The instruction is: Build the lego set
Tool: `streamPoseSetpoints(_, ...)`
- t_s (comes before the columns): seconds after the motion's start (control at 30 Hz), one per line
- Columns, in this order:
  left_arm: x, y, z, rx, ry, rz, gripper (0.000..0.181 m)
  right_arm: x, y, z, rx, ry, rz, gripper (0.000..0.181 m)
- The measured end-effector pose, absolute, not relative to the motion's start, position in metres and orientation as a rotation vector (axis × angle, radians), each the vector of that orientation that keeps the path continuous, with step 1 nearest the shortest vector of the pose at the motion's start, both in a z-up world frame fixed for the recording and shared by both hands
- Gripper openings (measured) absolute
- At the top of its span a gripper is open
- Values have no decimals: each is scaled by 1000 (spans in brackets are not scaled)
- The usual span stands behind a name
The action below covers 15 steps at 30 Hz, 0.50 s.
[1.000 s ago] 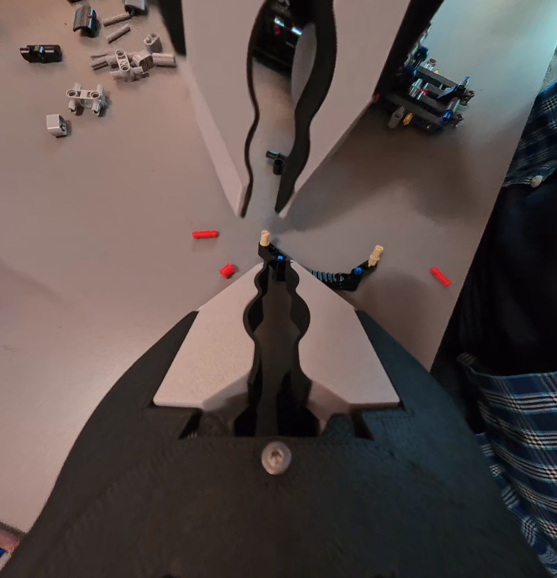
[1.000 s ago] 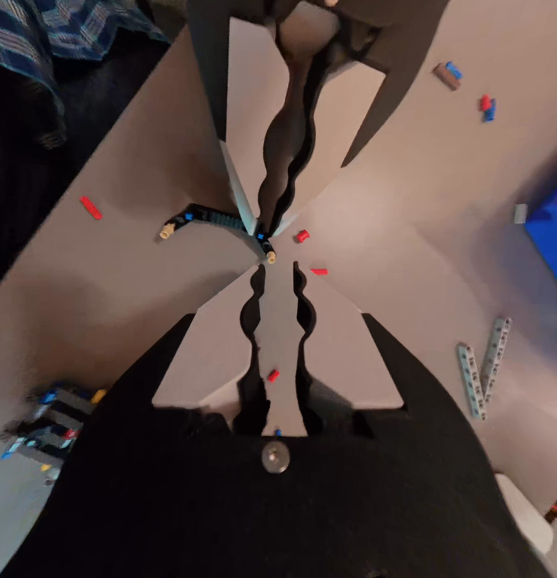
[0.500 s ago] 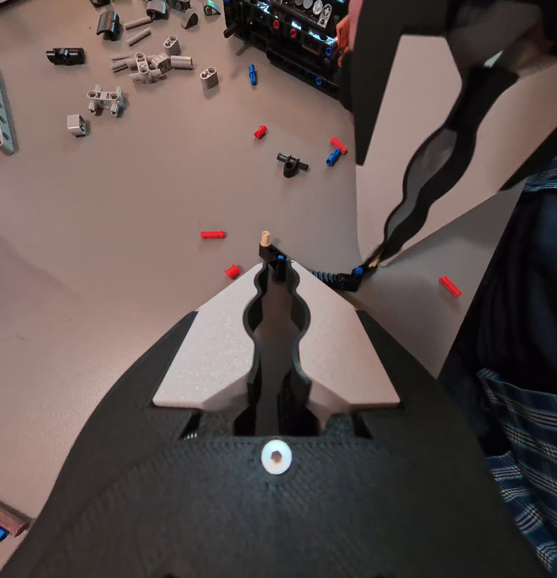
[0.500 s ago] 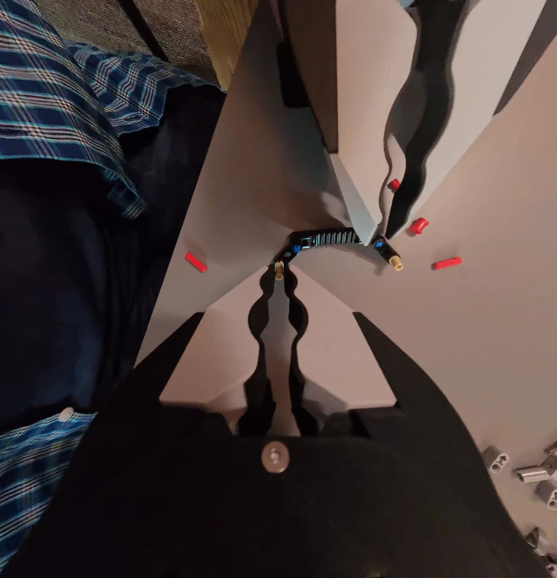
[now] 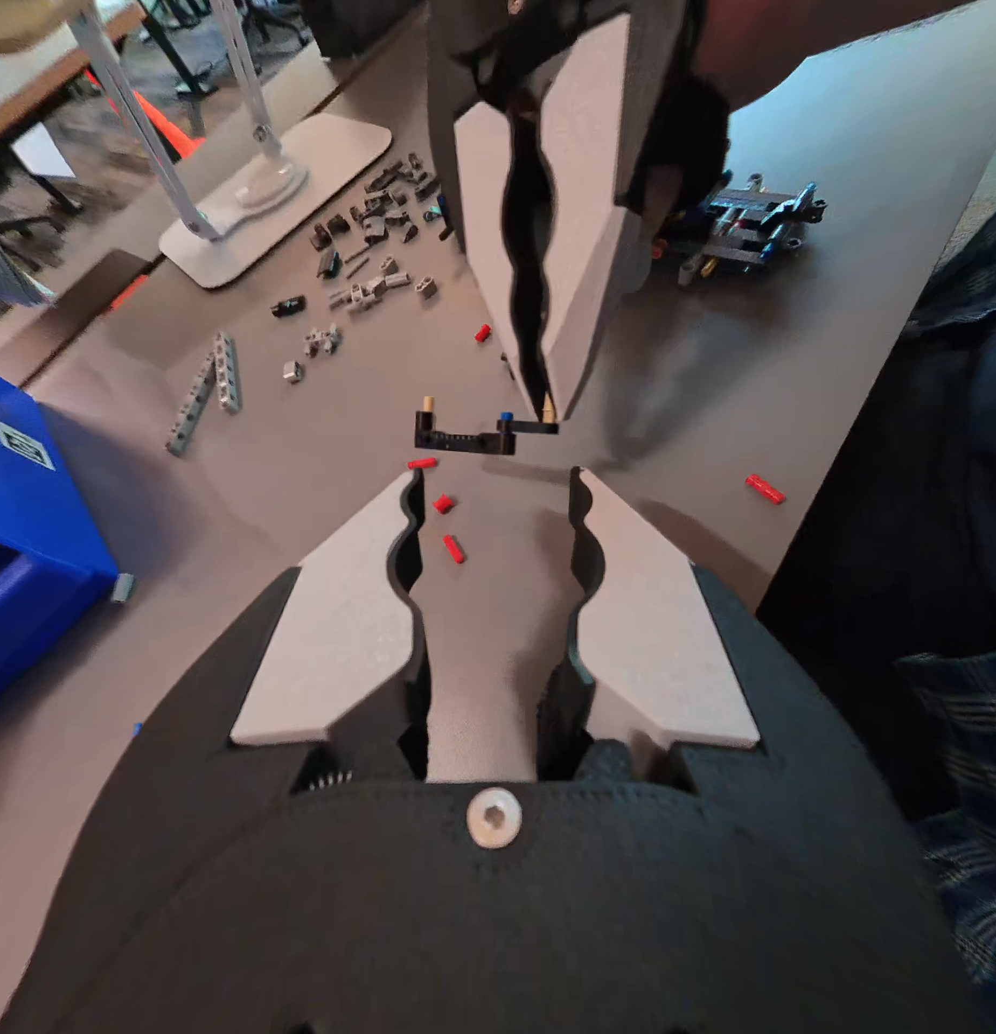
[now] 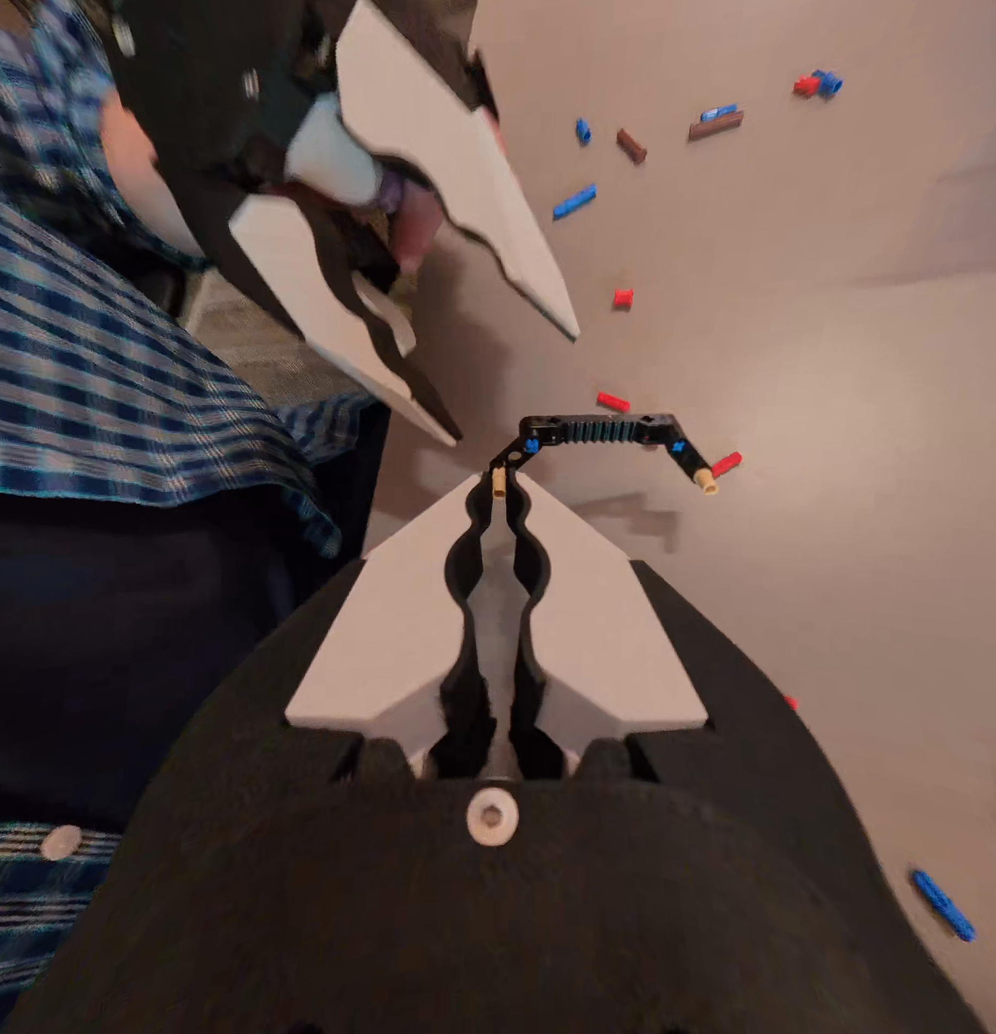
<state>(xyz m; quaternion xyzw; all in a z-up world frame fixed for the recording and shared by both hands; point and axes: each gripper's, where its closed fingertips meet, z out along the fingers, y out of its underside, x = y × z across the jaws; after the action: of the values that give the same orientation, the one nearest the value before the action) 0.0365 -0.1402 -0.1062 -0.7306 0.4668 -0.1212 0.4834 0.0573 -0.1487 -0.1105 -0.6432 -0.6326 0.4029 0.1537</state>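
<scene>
My left tongs [image 5: 495, 475] have let go of the black rack assembly [image 6: 596, 433] and drawn back, gaping wide and empty. My right tongs [image 6: 501, 481] pinch its tan pin [image 6: 500, 482], carrying the piece above the surface [image 5: 316, 503], its long axis lying crosswise just ahead of the left tongs.

Blue bin [image 5: 31, 531] sticker, seemingly unreadable.
</scene>
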Motion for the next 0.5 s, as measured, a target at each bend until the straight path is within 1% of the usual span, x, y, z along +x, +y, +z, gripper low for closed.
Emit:
streamPoseSetpoints(0.13,49,-139,-102,-1700,1165,-143,51,49,-152,-92,-1852,-1662,1377,2)
streamPoseSetpoints(0.17,51,-138,-101,-1680,1173,-110,49,48,-155,-89,-1851,-1640,1425,2)
streamPoseSetpoints(0.27,55,-136,-98,-1640,1201,-56,30,46,-159,-88,-1850,-1623,1467,2)
streamPoseSetpoints(0.43,55,-138,-97,-1615,1230,-50,22,46,-160,-84,-1829,-1627,1494,2)
streamPoseSetpoints(0.5,55,-139,-98,-1620,1234,-77,22,46,-161,-84,-1818,-1645,1493,2)
